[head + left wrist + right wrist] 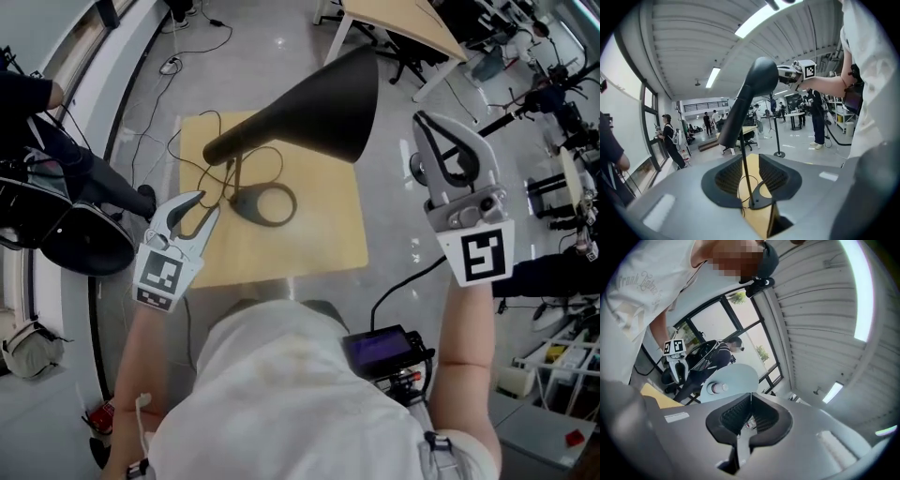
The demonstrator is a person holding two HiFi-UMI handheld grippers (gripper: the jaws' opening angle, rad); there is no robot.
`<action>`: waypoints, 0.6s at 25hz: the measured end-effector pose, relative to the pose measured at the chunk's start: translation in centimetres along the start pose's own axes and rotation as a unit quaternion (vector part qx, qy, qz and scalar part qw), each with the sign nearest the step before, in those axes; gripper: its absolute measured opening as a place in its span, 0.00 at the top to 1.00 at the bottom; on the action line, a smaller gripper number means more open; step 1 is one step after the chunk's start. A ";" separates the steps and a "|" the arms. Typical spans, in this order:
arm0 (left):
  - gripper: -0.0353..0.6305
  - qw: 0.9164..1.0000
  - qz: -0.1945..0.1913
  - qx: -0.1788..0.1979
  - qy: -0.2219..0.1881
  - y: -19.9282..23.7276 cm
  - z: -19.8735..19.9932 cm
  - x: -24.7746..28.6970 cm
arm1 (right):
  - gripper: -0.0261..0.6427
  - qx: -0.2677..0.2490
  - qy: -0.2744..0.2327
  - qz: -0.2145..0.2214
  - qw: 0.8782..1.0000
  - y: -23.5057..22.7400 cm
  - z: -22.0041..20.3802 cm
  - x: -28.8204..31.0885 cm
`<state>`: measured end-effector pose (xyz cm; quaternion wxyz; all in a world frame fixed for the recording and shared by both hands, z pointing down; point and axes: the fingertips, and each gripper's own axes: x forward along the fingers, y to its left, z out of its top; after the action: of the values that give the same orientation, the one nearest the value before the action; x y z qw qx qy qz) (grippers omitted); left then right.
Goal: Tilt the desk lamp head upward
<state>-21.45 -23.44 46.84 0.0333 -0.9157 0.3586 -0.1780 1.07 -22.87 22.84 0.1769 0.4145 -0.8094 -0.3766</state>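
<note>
A black desk lamp stands on a small wooden table (314,234). Its cone head (309,108) lies about level, with the wide mouth facing right, over a ring base (269,204). My left gripper (208,204) hovers just left of the base, open and holding nothing. In the left gripper view the thin stem (746,180) shows through the gap between the jaws (750,161), with the lamp head (752,96) above it. My right gripper (419,120) hangs right of the lamp mouth, apart from it and shut on nothing. The right gripper view (750,397) looks into the pale shade (733,378).
The lamp's black cable (187,155) loops over the table's left edge to the floor. A person in dark clothes (56,141) and a black chair (84,239) are on the left. Another desk (412,23) stands behind, and equipment racks (562,187) are on the right.
</note>
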 end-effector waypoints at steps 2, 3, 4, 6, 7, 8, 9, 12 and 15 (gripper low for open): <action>0.82 1.000 0.003 -0.005 -0.010 -1.9 0.0 -0.2 | 0.94 0.043 -0.002 -0.005 0.999 0.5 -1.6 -1.2; 0.84 1.000 0.002 -0.011 -0.012 -3.0 -0.1 -0.2 | 0.94 0.065 -0.003 -0.006 0.998 1.0 -2.4 -1.9; 0.86 1.000 0.001 -0.019 -0.012 -4.1 -0.3 -0.1 | 0.94 0.086 -0.003 -0.006 0.996 1.5 -3.2 -2.5; 0.88 0.999 -0.009 -0.039 -0.007 -6.7 -0.8 0.2 | 0.94 0.133 -0.003 -0.001 0.991 2.9 -4.9 -4.1; 0.89 0.999 -0.015 -0.048 -0.005 -8.1 -0.9 0.4 | 0.94 0.155 -0.001 0.004 0.988 3.7 -5.9 -4.9; 0.90 0.998 -0.020 -0.057 -0.004 -9.5 -0.9 0.7 | 0.94 0.173 0.002 0.010 0.985 4.5 -6.8 -5.9; 0.90 0.998 -0.025 -0.065 -0.004 -10.8 -0.7 1.1 | 0.94 0.185 0.008 0.015 0.983 5.2 -7.8 -6.9; 0.92 0.996 -0.037 -0.087 -0.007 -14.6 -0.1 2.1 | 0.94 0.206 0.027 0.016 0.978 6.4 -10.2 -10.7; 0.92 0.994 -0.029 -0.102 -0.004 -17.5 0.1 3.0 | 0.94 0.232 0.032 0.017 0.972 7.1 -12.5 -14.6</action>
<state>-8.11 -12.51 50.93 -0.0644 -0.9249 0.3483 -0.1379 13.40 -14.30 36.73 0.1086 0.4419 -0.8755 -0.1622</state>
